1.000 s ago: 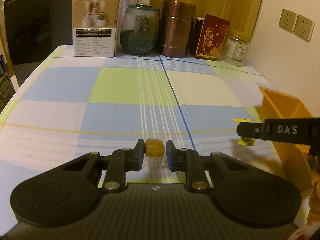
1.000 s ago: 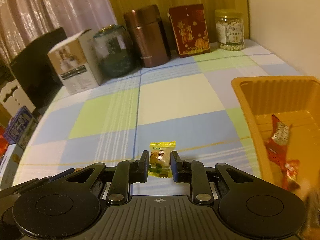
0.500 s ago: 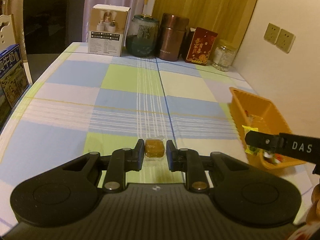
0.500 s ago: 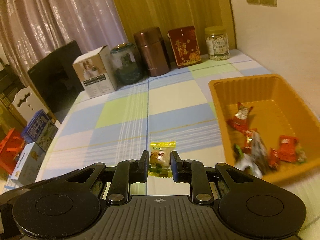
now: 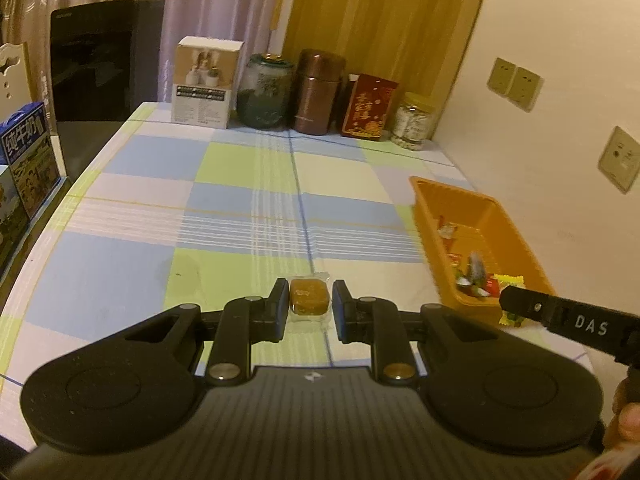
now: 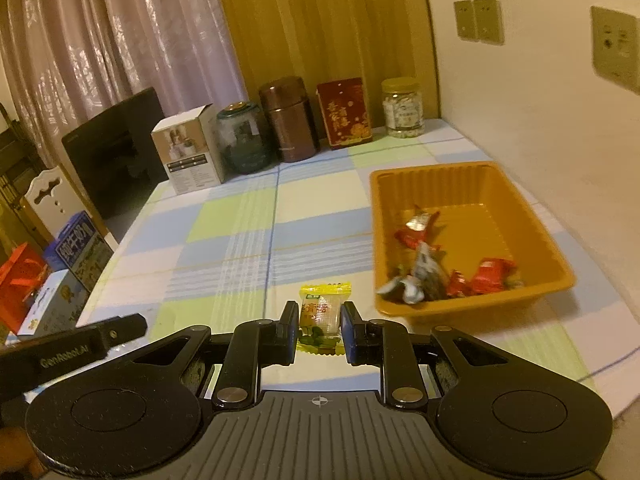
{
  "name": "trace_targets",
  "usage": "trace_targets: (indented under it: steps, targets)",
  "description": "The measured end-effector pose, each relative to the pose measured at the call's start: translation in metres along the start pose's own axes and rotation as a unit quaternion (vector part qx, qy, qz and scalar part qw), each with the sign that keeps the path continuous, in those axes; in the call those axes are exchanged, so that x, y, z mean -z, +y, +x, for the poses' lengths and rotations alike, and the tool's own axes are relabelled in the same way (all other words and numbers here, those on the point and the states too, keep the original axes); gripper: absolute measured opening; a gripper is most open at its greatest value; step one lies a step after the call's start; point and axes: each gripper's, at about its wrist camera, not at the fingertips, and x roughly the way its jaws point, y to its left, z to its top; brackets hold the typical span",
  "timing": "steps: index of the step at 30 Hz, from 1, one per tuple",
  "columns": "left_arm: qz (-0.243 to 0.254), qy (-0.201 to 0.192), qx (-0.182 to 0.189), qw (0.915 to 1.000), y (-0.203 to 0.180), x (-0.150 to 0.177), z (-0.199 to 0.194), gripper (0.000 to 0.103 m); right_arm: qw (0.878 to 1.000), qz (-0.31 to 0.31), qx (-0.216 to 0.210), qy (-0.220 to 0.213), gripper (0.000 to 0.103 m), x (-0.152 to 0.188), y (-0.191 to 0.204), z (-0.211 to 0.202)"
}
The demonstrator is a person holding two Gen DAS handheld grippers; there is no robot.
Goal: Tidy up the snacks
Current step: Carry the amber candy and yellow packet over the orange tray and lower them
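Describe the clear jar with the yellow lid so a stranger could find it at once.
Follow the row of containers along the table's far edge to its right end, nearest the wall. The clear jar stands right of the red box; it alone is see-through, yellow-lidded, full of pale pieces.

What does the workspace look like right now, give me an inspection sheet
Surface: checked tablecloth over the table.
Job's things: orange tray at right holds several wrapped snacks.
Clutter: white box, glass jar, brown canister, red box, clear jar along the far edge.
Grippers: left gripper shut on brown snack; right gripper shut on yellow snack.
Cables: nothing seen.
Surroundings: curtains, wall sockets, milk cartons.
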Motion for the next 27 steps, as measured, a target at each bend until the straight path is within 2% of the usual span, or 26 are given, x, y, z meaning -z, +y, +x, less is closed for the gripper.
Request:
trace_targets:
  steps: [9,27]
  targets:
    - [0.02,-0.005,0.029,0.9994,-0.032,0.001,-0.015,0.02,0.999,0.013,0.031,-0.003,0.023,0.004,-0.029,-0.027]
    - [0.068,0.013,0.087,0.9939,-0.098,-0.002,0.002,0.02,0.996,0.052,0.07,-0.017,0.023,0.0,-0.086,-0.049]
